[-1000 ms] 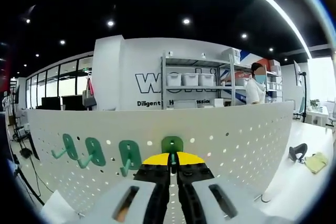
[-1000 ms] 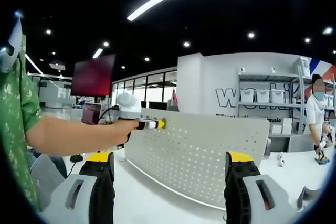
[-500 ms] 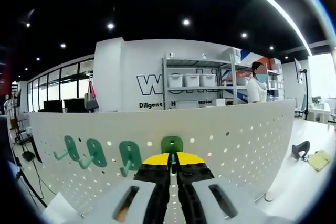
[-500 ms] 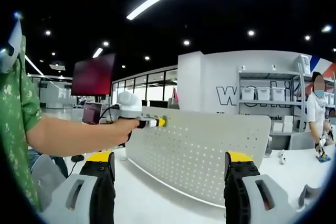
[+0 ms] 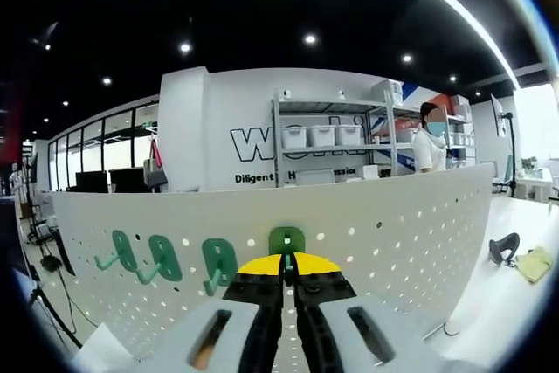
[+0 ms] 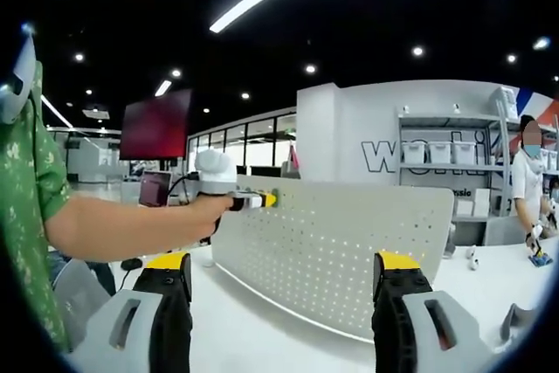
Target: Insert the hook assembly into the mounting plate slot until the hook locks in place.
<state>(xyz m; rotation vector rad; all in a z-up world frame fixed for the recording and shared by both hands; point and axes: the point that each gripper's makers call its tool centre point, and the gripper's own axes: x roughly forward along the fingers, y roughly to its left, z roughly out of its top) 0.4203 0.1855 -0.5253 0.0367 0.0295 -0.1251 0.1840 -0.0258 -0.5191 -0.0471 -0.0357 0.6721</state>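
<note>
- While the left gripper (image 5: 285, 279) presses its yellow-tipped jaws together on the green plastic hook (image 5: 286, 242), the hook's rounded back plate already sits flat against the white perforated mounting plate (image 5: 410, 224), so I judge the insertion close to done.
- Whether the hook has locked I cannot tell; the jaws hide its lower part.
- Three more green hooks (image 5: 166, 258) hang in a row on the plate just left of the held one, seemingly seated.
- What is left, I judge, is a final push and letting go.
- From the right gripper view, the right gripper (image 6: 279, 290) hangs with jaws wide and empty, well short of the plate standing on the white worktop (image 6: 262, 338).
</note>
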